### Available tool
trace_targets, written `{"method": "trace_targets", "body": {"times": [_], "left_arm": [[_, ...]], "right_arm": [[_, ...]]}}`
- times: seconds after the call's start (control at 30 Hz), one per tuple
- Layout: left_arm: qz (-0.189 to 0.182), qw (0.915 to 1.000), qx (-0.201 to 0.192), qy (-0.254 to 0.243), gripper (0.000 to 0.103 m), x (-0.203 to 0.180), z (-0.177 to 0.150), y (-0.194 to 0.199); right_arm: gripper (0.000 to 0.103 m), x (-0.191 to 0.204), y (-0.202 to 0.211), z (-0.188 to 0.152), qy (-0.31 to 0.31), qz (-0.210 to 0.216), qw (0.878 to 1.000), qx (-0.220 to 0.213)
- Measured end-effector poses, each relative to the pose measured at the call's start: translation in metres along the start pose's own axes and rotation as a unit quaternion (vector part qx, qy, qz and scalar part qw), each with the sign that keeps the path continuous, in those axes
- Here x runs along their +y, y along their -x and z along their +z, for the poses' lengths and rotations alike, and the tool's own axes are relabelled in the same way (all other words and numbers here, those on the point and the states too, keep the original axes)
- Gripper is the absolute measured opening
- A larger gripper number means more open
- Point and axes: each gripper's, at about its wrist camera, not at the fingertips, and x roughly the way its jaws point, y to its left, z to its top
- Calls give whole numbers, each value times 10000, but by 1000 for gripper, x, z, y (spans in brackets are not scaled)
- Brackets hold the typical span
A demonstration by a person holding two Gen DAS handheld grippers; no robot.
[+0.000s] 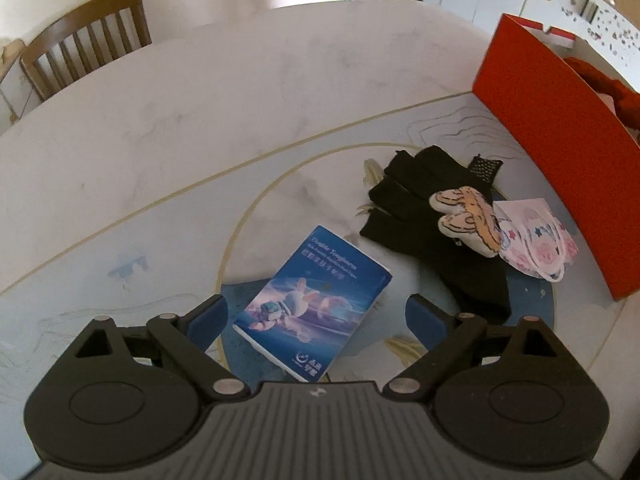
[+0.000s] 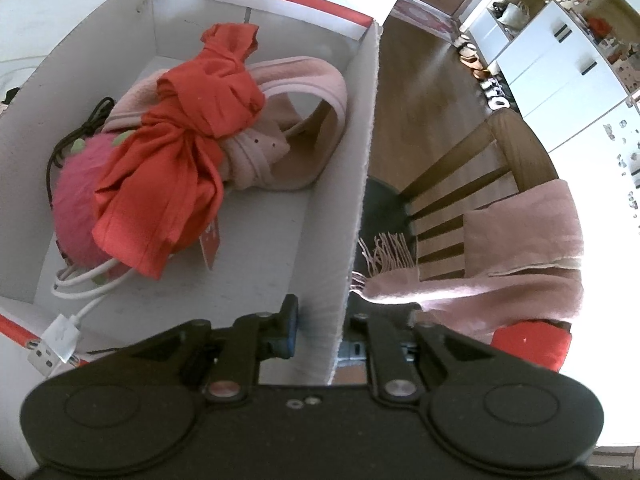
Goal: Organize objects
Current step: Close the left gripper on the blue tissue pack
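Observation:
In the left wrist view my left gripper [image 1: 316,320] is open and empty, its blue pads on either side of a blue tissue pack [image 1: 314,310] lying on the table. Beyond it lie black gloves [image 1: 432,236], a small plush toy [image 1: 466,218] and a patterned face mask [image 1: 536,240]. The red box [image 1: 560,160] stands at the right. In the right wrist view my right gripper [image 2: 320,336] is shut on the box's white side wall [image 2: 356,200]. Inside the box lie a red cloth [image 2: 176,160], a pink plush [image 2: 76,200], a pink sandal [image 2: 288,120] and a white USB cable [image 2: 76,312].
A wooden chair [image 1: 88,40] stands at the table's far left edge. Another chair [image 2: 480,168] with a pink scarf [image 2: 520,248] draped over it stands beside the box. White cabinets [image 2: 560,64] line the room's wall.

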Motion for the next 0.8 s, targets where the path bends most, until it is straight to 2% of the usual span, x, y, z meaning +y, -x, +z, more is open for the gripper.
{"method": "trace_targets", "body": {"times": [0.17, 0.27, 0.37, 0.8], "left_arm": [[37, 9999, -129, 81, 93, -1, -2, 1], [114, 9996, -170, 172, 75, -2, -3, 2], [111, 9992, -271, 257, 68, -5, -6, 5], [357, 9953, -592, 675, 58, -36, -11, 39]], "right_arm": [[15, 2, -1, -1, -6, -8, 10000, 9], [15, 2, -1, -1, 2, -6, 10000, 7], [15, 4, 1, -1, -3, -9, 10000, 6], [14, 4, 3, -4, 91, 27, 9999, -101]]}}
